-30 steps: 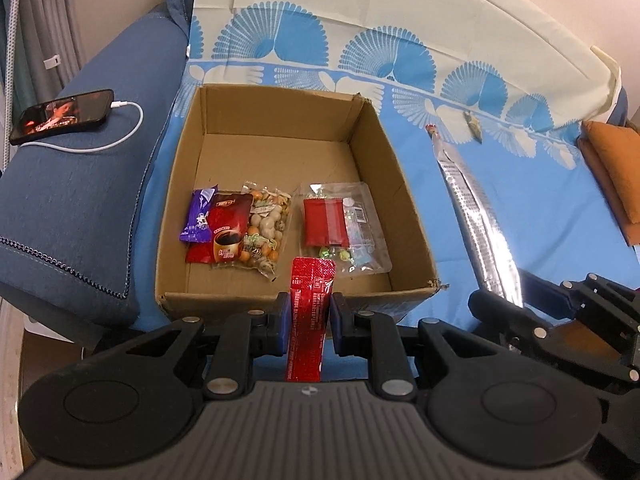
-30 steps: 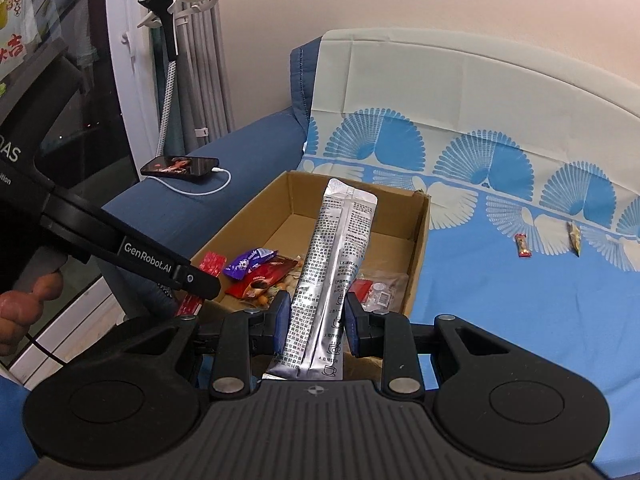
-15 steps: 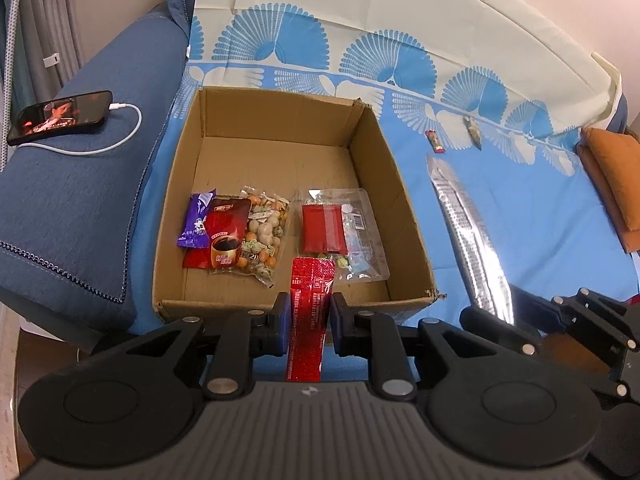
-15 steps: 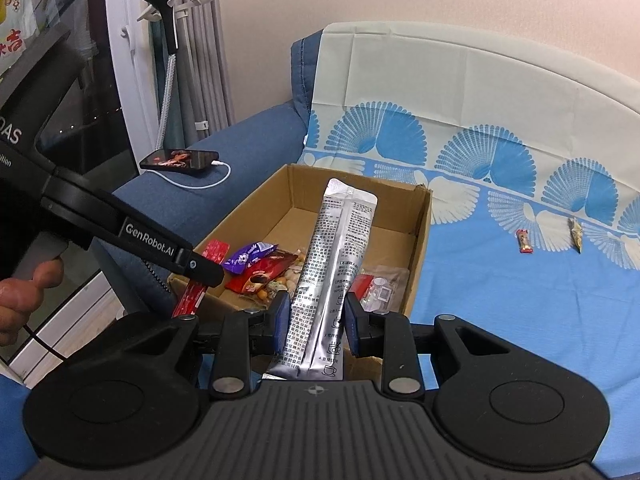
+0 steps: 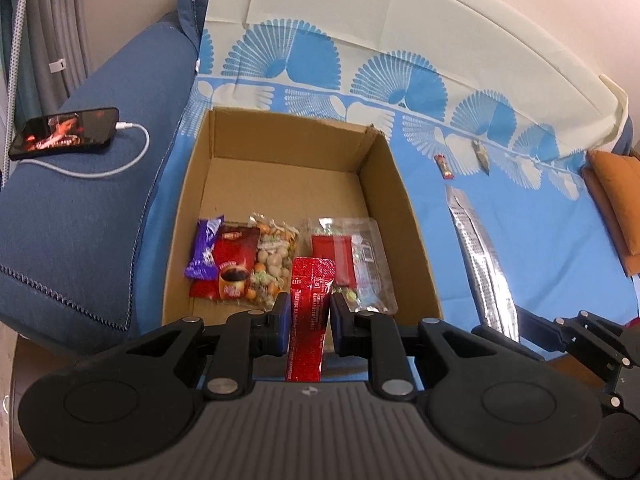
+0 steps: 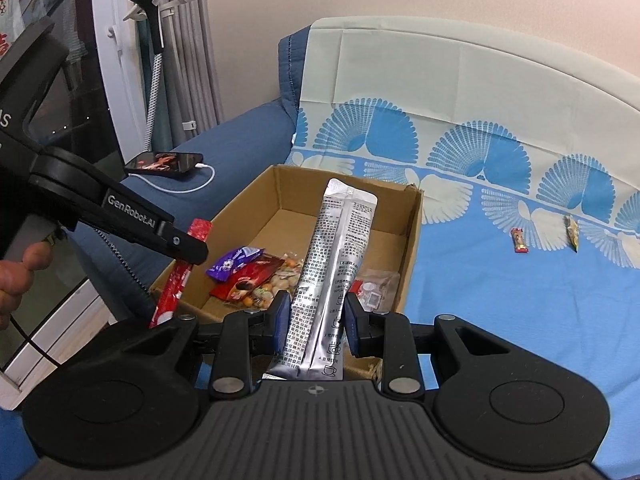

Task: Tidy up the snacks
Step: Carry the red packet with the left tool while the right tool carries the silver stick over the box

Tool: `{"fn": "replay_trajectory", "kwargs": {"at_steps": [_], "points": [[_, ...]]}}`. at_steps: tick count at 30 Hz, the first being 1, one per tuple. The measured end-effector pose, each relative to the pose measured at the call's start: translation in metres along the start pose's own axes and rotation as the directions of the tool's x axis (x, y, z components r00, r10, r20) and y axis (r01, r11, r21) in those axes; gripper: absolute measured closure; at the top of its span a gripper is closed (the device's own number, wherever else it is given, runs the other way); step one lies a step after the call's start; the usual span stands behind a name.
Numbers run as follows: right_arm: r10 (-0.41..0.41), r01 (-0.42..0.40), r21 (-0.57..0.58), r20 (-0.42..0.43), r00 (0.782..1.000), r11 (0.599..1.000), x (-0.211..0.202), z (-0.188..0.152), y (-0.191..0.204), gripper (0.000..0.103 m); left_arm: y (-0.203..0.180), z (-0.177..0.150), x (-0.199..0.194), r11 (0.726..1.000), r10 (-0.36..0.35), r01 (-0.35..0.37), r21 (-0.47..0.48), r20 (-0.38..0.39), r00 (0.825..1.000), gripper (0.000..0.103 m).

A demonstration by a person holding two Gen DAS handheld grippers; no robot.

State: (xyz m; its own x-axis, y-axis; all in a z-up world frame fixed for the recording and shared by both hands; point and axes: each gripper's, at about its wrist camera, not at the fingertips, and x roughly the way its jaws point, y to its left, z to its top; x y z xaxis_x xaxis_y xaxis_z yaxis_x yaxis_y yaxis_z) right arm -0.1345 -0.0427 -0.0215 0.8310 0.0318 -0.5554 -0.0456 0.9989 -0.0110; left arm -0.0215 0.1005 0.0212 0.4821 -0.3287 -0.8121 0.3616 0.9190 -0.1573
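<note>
An open cardboard box (image 5: 404,216) (image 6: 412,236) sits on a blue patterned cloth. Inside lie a purple wrapper (image 5: 202,254), a red coffee sachet (image 5: 234,264), a clear bag of mixed nuts (image 5: 274,258) and a clear packet with a red insert (image 5: 348,256). My left gripper (image 5: 310,316) is shut on a narrow red sachet (image 5: 310,304), held over the box's near wall. My right gripper (image 6: 314,318) is shut on a long silver sachet (image 6: 332,260), which points up over the box's near right corner. The left gripper (image 6: 186,246) and its red sachet (image 6: 176,276) appear at the left in the right wrist view.
A small red snack (image 5: 444,166) (image 6: 519,242) and a small gold snack (image 5: 482,156) (image 6: 572,234) lie on the cloth right of the box. A phone (image 5: 66,132) on a white cable rests on the blue sofa arm. An orange cushion (image 5: 618,200) is at far right.
The left gripper has moved forward and slightly up, so the red sachet now overhangs the box's near wall. The right gripper with the silver sachet has stayed almost still.
</note>
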Motion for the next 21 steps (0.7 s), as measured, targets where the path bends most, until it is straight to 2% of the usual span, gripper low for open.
{"fn": "replay_trajectory", "kwargs": {"at_steps": [11,21], "points": [[0.003,-0.003,-0.007,-0.015,1.0,1.0,0.038,0.019,-0.007,0.072,0.009,0.042,0.022,1.0,0.013,-0.012,-0.028,0.042,0.999,0.081],[0.021,-0.021,0.008,-0.071,0.997,1.0,0.091,0.026,-0.011,0.072,0.02,0.065,0.072,0.998,0.05,-0.05,-0.028,0.003,0.999,0.08]]}}
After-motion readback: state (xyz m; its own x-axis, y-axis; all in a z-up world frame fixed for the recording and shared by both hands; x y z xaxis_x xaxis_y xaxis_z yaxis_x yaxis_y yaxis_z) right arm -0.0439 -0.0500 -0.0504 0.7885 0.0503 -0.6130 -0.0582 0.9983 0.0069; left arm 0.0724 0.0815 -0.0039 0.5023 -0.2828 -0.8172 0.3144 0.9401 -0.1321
